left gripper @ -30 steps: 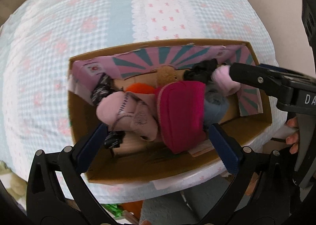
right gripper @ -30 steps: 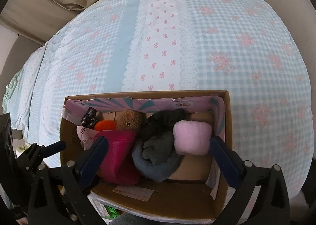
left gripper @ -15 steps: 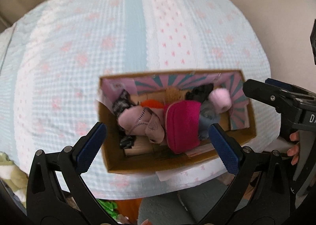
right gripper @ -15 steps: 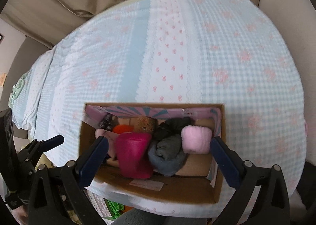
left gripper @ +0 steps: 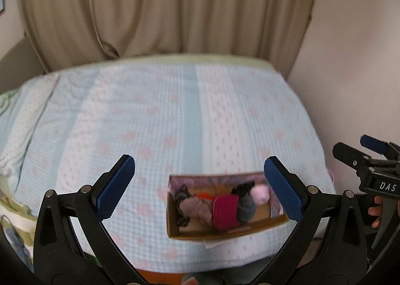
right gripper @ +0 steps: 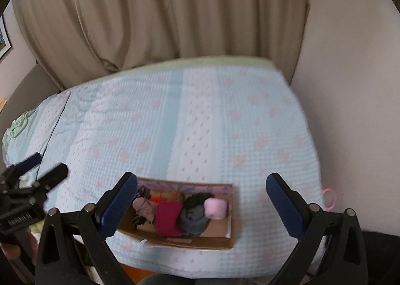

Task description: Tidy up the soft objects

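1. Left wrist view: the left gripper (left gripper: 197, 180) is spread wide and holds nothing; its blue pads (left gripper: 115, 187) frame the scene with air between them.
2. The cardboard box (left gripper: 225, 233) sits on the bed (left gripper: 150, 122) near the bed's near edge, ahead of this gripper and right of its centre line, close under the right pad. It lies well below the pads, not touching them.
3. The box's long axis runs left to right. Inside, from left: a dark patterned piece (left gripper: 182, 195), a pale pink bundle (left gripper: 196, 207), a magenta roll (left gripper: 225, 212), a grey bundle (left gripper: 246, 208) and a light pink roll (left gripper: 260, 193). An orange item (left gripper: 205, 195) lies behind them.
4. The right gripper (left gripper: 360, 152) shows at the far right, with a person's fingers (left gripper: 375, 212) on its handle; from here I cannot tell its opening.
5. Right wrist view: the right gripper (right gripper: 201, 192) is also wide and empty. The box (right gripper: 220, 231) lies ahead between its pads, left of centre, its left end behind the left pad (right gripper: 120, 206).
6. The soft things are all in the box; none lie loose on the bed that I can see.
7. My judgement: the sorting looks nearly done or done. Both grippers are well apart from the box; the right one is lined up better, with the light pink roll (right gripper: 215, 208) nearest its centre.
8. The left gripper (right gripper: 42, 167) appears at the left edge, blurred.
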Tool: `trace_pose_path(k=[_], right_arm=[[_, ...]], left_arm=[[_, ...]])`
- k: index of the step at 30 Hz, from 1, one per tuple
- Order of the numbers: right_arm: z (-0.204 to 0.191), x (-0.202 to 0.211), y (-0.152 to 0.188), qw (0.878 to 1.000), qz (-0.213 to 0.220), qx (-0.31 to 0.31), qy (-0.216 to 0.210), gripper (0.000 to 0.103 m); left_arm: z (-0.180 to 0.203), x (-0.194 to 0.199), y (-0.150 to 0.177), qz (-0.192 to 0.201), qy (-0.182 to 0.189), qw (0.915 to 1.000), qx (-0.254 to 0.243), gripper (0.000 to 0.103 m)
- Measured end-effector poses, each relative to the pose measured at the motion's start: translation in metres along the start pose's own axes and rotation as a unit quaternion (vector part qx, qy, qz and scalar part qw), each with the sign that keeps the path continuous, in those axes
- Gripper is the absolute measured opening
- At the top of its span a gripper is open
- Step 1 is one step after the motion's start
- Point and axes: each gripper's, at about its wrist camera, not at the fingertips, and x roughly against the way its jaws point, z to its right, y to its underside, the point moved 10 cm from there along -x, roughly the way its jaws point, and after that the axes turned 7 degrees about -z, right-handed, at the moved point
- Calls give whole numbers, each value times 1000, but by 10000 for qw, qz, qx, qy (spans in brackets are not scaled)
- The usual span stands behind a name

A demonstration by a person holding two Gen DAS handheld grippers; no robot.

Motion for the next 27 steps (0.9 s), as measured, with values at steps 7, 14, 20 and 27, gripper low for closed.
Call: trace_pose_path(k=[7,14,20,27], right_arm=[[8,61,-15,9972,682,-83,293,103],[21,94,-20,9921,1119,-212,521,103],[30,108,-22,9884,1358,-265,630,103],[33,115,-23,9866,1462,-267,672,103]], left_arm=[[2,60,-23,762,-50,9971,24,103],[2,100,-31,1290,-233,9914,-19,103],[2,107,-30,1396,-208,9900,57,103],[7,106,-29,1405,-222,9898,40,103]])
